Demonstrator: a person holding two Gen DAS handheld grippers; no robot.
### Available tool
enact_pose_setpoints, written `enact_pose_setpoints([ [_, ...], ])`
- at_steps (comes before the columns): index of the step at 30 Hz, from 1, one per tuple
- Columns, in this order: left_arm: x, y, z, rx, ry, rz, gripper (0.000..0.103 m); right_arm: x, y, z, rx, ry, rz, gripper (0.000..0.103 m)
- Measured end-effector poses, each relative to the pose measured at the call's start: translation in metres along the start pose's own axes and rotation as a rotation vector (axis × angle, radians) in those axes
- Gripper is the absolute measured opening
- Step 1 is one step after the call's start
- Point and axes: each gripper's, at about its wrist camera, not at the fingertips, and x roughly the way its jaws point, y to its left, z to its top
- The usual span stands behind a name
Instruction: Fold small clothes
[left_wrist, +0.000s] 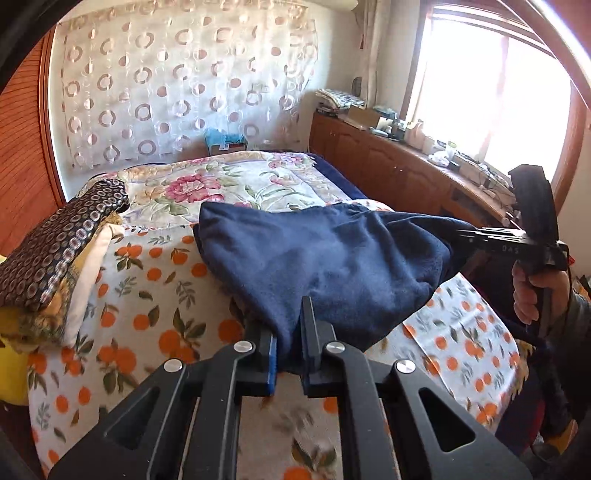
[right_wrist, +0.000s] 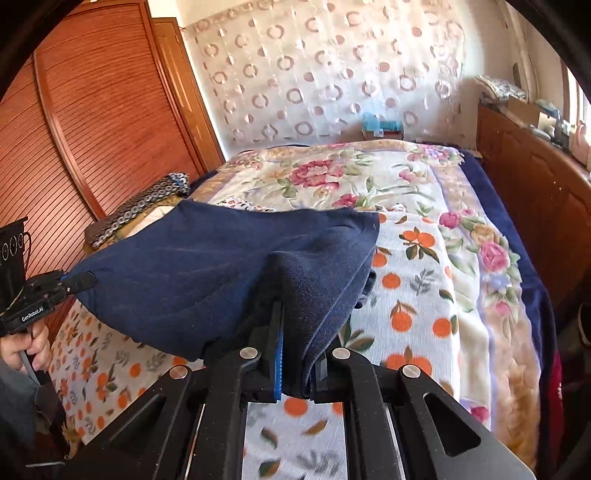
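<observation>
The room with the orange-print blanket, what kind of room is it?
Most likely a bedroom in a home. There is a bed spread with a white orange-print blanket and a flowered cream quilt, a brown louvred wooden wardrobe door, and a long wooden cabinet under a sunny window.

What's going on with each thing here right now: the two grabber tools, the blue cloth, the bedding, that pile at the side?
left gripper: shut on the navy garment.
right gripper: shut on the same garment.
navy garment: pinched at two edges, lifted, sagging between the grippers.
orange-print blanket: spread flat on the bed.
floral blanket: spread out beyond it.
stack of folded cloths: piled at the bed's edge, untouched.
</observation>
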Motion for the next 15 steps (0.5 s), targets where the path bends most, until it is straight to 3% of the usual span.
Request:
enact_pose_setpoints([
  [9,-0.045,-0.025,-0.052,0.0,-0.01,0.017,0.01,-0.035,0.028,-0.064,-0.018,0.017,-0.002,0.009],
  [15,-0.069,-0.035,-0.077,-0.028,-0.031,0.025,0.01,-0.059,0.04,-0.079,-0.003,0.01,0.01,0.009],
])
